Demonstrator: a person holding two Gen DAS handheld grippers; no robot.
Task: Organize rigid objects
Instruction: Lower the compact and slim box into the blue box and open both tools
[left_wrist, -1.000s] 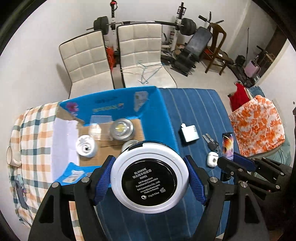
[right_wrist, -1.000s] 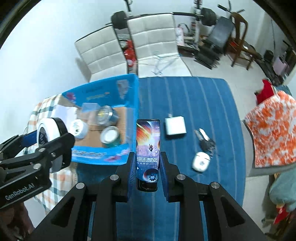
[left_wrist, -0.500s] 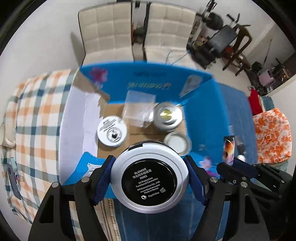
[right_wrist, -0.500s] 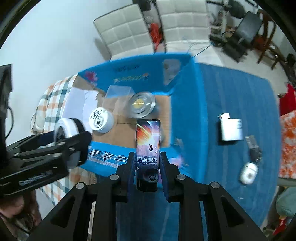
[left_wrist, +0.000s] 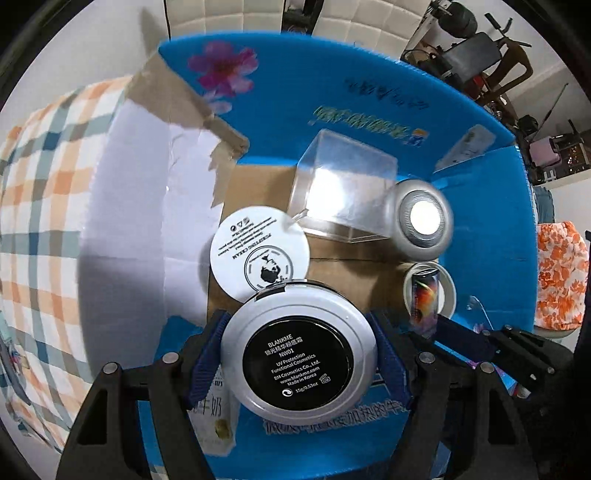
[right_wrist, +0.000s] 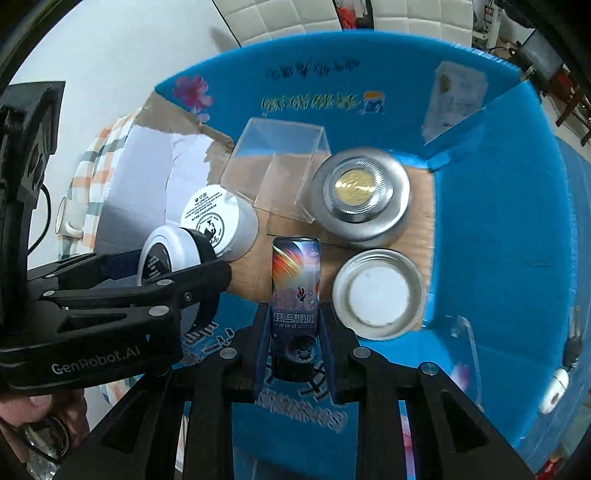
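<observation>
Left wrist view: the round white cosmetic compact, clamped in the left claw, has been carried from above the bench to over the blue cardboard box; release is judged imminent.

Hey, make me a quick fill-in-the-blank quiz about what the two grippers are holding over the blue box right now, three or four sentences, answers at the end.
1. The left gripper is shut on a round white compact whose black label reads ____.
2. The right gripper is shut on a tall narrow box printed with a ____ design.
3. Both grippers hang above the ____ box.
4. On the box floor, the clear plastic case lies between the white jar and the ____ tin.

Answers: BLANKME; space; blue; silver
</observation>
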